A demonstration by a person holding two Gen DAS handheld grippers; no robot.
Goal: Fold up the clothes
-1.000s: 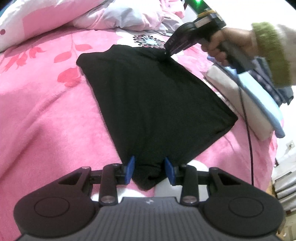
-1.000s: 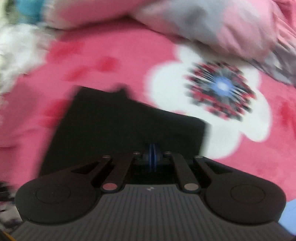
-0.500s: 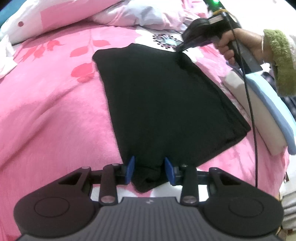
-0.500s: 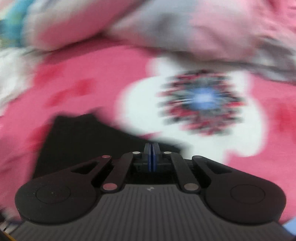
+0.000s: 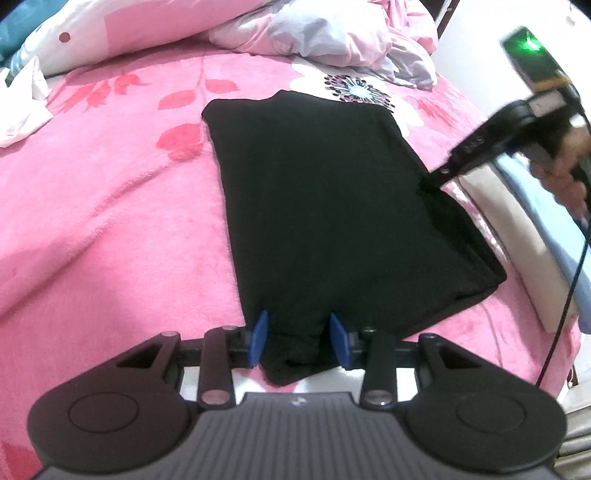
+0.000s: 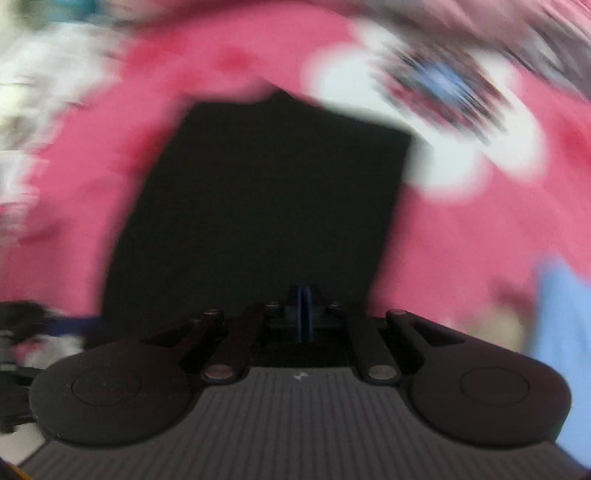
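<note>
A black garment lies folded into a long rectangle on the pink flowered blanket. My left gripper is at its near end, with a thick bunch of the black cloth caught between the blue pads. My right gripper, held by a hand, touches the garment's right edge with its tip. In the blurred right wrist view that gripper has its pads pressed together over the black garment. I cannot see any cloth pinched between them.
A stack of folded white and light blue clothes sits at the bed's right edge, close to the garment. A crumpled pink and grey quilt lies at the back, a white cloth at far left. A black cable hangs from the right gripper.
My right gripper has moved from the garment's far right corner back along its right edge toward the near side. The left gripper has stayed on the near end and rolled slightly.
</note>
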